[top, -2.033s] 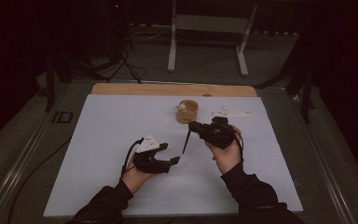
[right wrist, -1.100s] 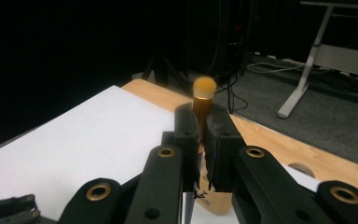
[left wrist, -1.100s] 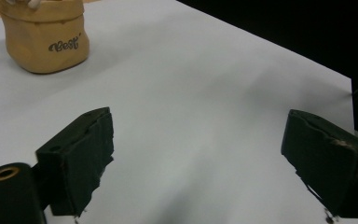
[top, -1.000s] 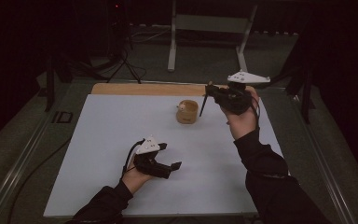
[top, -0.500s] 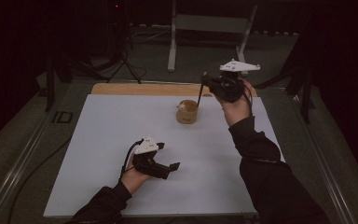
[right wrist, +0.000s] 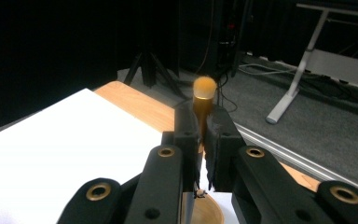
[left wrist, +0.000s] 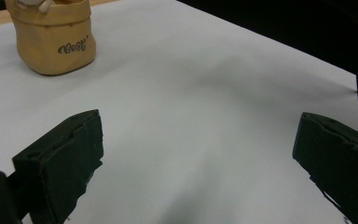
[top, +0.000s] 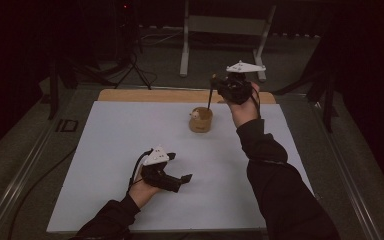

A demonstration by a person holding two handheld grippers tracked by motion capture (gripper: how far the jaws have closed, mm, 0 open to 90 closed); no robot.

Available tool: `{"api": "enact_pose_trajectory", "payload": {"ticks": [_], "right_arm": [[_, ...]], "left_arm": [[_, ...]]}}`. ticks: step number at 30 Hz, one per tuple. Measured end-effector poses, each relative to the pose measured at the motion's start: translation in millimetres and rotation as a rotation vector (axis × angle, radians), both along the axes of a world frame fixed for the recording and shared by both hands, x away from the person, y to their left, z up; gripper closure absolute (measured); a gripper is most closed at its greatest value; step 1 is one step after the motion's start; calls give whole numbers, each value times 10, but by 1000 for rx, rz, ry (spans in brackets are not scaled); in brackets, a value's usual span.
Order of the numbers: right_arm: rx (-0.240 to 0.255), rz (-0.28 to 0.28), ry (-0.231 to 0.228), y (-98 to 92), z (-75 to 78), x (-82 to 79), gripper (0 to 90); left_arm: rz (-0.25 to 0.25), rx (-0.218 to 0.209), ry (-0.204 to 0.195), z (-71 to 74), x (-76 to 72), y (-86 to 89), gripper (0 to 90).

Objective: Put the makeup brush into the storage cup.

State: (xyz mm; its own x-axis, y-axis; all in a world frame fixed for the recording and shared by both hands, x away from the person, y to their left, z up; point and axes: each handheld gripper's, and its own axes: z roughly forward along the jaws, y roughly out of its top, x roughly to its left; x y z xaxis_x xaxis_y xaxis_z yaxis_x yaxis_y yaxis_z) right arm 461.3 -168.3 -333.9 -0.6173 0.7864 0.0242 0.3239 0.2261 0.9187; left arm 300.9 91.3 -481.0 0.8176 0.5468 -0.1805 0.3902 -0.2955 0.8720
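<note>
- Tan, soft-sided pouch-like cup [top: 201,120] with a dark printed word on its front stands upright near the far edge of the white table mat [top: 105,165]; something small and pale sits in its mouth, too small to identify.
- Right gripper [top: 219,86] is raised just above and slightly beyond the cup, its jaws pressed together on a slim makeup brush [top: 210,97] with a dark handle, golden ferrule and orange-tan bristle tuft.
- In the right gripper view the brush [right wrist: 200,109] stands nearly upright (bristles up, handle end pointing down), and the cup's rim [right wrist: 209,212] lies directly below the jaws.
- The brush's long axis runs almost vertically toward the cup's opening, so the likely next move is a short descent of the handle into the cup; the right hand is by far the nearer.
- Left gripper [top: 180,180] rests low on the mat, well apart from the cup, jaws spread wide with nothing between them.
- In the left gripper view the cup [left wrist: 53,39] stands far off at upper left, beyond the black fingers [left wrist: 67,158].
</note>
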Motion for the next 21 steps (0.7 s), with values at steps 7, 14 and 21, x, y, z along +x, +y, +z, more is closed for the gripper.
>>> {"api": "enact_pose_trajectory", "payload": {"ticks": [7, 14, 21], "right_arm": [[-20, -18, 36, 34, -136, 139, 843], [-33, -26, 68, 110, -286, 237, 843], [-67, -34, 106, 194, -441, 306, 843]], "left_arm": [[-2, -9, 9, -1, 5, 25, 28], [-3, -2, -2, 11, -8, 32, 28], [0, -4, 2, 15, -13, 51, 28]]}}
